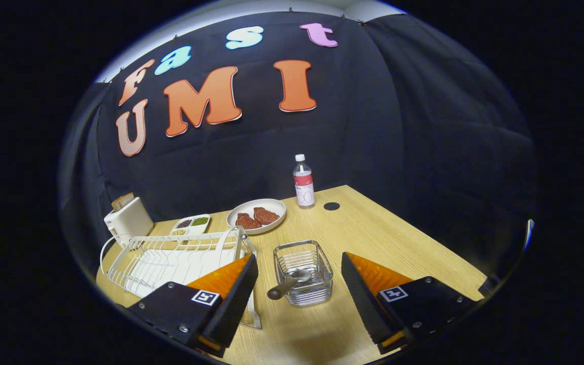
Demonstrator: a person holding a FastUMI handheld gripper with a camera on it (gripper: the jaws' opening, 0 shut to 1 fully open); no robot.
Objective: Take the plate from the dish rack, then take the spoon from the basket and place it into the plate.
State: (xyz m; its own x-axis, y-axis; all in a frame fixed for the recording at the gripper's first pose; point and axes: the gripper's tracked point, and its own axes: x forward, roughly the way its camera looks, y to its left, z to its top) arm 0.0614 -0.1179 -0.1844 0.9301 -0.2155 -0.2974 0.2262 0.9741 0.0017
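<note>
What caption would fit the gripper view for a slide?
Open gripper above a wooden table, its fingers flanking a wire basket holding a spoon, with a white dish rack alongside.

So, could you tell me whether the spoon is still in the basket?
In. The spoon lies in the wire basket, its handle poking over the near rim, between the open gripper's fingers, which touch nothing.

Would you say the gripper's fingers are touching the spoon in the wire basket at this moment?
Apart. In the gripper view the gripper is open, its fingers on either side of the basket, with wooden table visible between each finger and the spoon.
</note>
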